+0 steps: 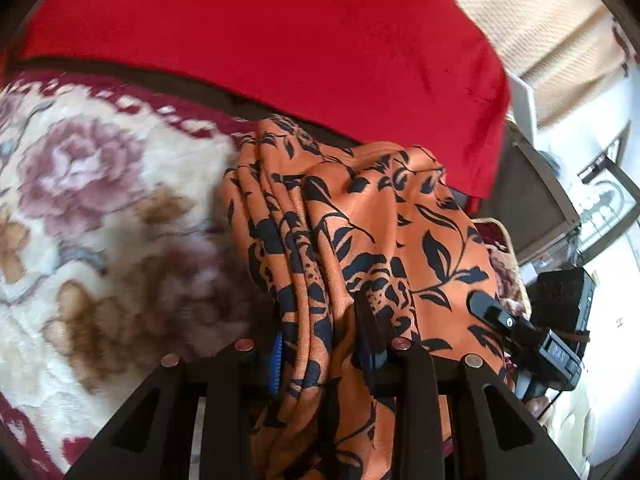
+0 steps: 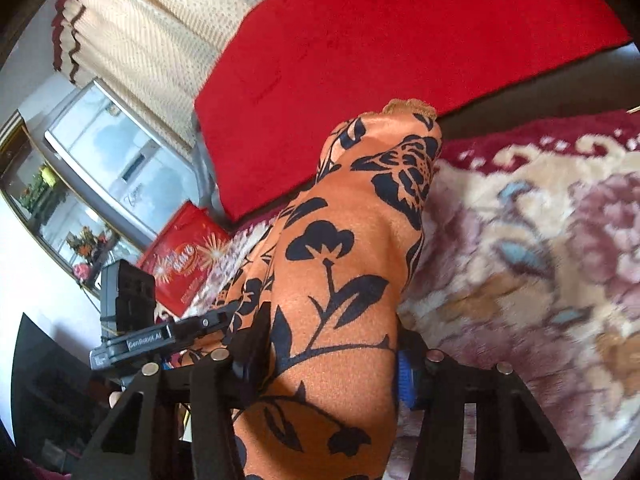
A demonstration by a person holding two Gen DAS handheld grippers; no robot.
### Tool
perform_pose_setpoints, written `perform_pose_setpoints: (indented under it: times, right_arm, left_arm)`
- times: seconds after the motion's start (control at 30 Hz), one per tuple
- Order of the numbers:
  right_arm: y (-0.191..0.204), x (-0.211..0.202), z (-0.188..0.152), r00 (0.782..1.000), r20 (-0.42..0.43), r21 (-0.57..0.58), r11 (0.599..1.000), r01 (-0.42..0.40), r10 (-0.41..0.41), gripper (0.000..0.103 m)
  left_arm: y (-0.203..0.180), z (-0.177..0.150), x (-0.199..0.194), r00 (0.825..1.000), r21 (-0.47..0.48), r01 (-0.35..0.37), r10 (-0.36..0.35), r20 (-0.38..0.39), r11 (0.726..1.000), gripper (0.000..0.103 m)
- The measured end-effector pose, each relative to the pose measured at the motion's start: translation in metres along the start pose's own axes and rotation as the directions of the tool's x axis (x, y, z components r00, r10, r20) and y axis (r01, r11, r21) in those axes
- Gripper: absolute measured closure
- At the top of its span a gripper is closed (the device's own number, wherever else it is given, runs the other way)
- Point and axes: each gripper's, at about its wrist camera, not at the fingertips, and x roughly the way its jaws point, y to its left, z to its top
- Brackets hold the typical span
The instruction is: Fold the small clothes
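On my left lies the rug (image 1: 100, 208), cream with faded roses, and behind it a red cushion (image 1: 280, 40). My left gripper (image 1: 320, 344) is clenched on a bunched edge of the orange cloth (image 1: 360, 220), the pleats running down between its fingers. The cloth hangs in folds off the rug, not spread flat. Further right, seen from the left wrist, my right gripper (image 1: 504, 320) sits just beside the same cloth.

From the right wrist, that gripper (image 2: 332, 356) is clamped on the cloth (image 2: 344, 264) too; the fabric fills the gap between the fingers and rises to a peak near the cushion (image 2: 400, 40). A red box (image 2: 184, 260) and the curtain (image 2: 152, 32) stand at that view's left.

I judge this the lift-and-stretch step: both ends held, nothing yet folded. Next I should draw my hands apart to pull the cloth taut, then lay it flat on the rug (image 2: 540, 260) before bringing one edge over.
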Motion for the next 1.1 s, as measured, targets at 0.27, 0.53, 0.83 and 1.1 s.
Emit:
perform_pose_setpoints:
  times: [0.27,0.53,0.83,1.1]
  right_arm:
    - [-0.029,-0.070,0.009,0.992,0.127,0.015,1.000,-0.001,-0.001,0.049]
    - [-0.073,-0.105,0.003,0.989,0.145,0.072,0.997,0.017,-0.028,0.049]
    - [-0.126,-0.077,-0.003,0.993,-0.021,0.229,0.966,0.120,-0.118,0.036]
    - [-0.063,-0.129,0.000,0.931,0.156,0.032,0.944,0.328,-0.329,0.036]
  left_arm:
    - [-0.067,-0.003,0.009,0.998,0.098,0.062,-0.062,-0.006,0.993,0.072]
    - [-0.101,-0.011,0.045,0.998,0.150,0.028,-0.020,-0.058,0.988,0.072]
    - [-0.123,-0.037,0.071,0.967,0.300,-0.207,0.242,-0.085,0.931,0.066]
    - [-0.137,-0.040,0.031,0.954,0.367,-0.298,0.289,0.080,0.881,0.061]
